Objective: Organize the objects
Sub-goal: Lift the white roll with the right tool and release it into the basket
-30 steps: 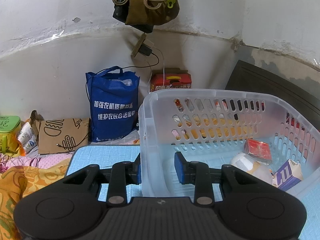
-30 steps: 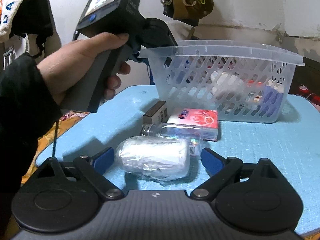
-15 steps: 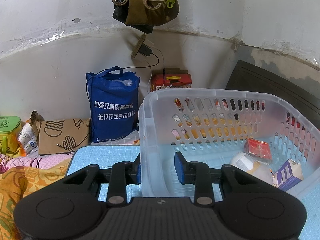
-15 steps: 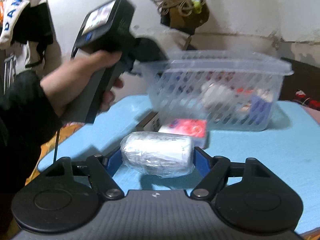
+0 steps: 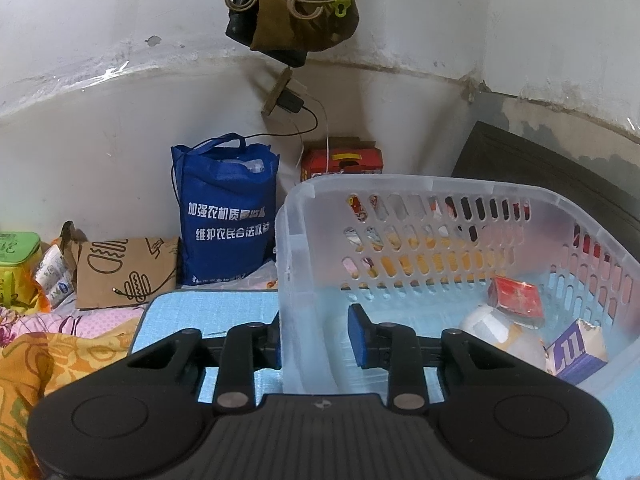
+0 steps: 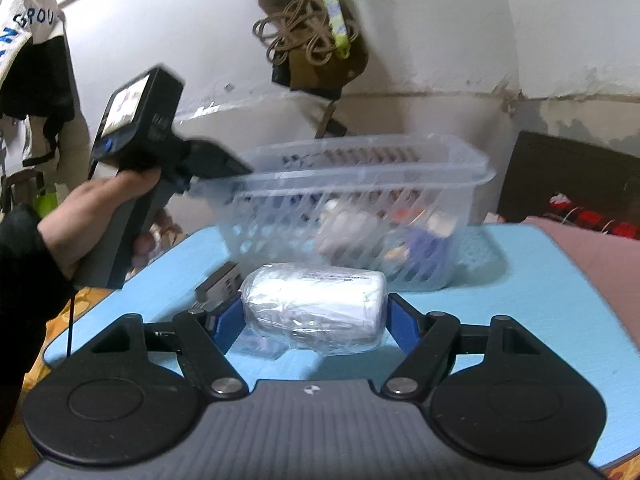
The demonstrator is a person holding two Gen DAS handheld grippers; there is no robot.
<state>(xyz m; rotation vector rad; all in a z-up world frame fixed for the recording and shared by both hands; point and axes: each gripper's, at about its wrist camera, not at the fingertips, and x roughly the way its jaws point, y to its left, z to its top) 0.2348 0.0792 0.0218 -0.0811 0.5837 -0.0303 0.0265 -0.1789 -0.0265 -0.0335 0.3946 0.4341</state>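
The clear plastic basket (image 5: 420, 196) stands on the blue table (image 6: 520, 280). My left gripper (image 5: 316, 338) is shut on the basket's near corner wall, one pad outside and one inside. Seen from the right wrist, a hand holds that gripper's handle (image 6: 132, 168) at the basket (image 6: 360, 184). Inside lie a red packet (image 5: 518, 296), a white round container (image 5: 500, 332) and a blue-and-white carton (image 5: 576, 352). My right gripper (image 6: 314, 312) is shut on a white plastic-wrapped roll (image 6: 316, 304), held above the table in front of the basket. A dark small box (image 6: 222, 284) lies behind its left pad.
Behind the table a blue bag (image 5: 226, 216), a red box (image 5: 342, 162) and a cardboard sheet (image 5: 124, 268) stand against the wall. Orange cloth (image 5: 48, 360) lies at the left. A rope bundle (image 5: 288, 4) hangs overhead. A dark board (image 5: 560, 184) leans at the right.
My right gripper closed on the wrapped roll, lifted it off the table and carried it closer to the basket. The left gripper and basket have not moved.
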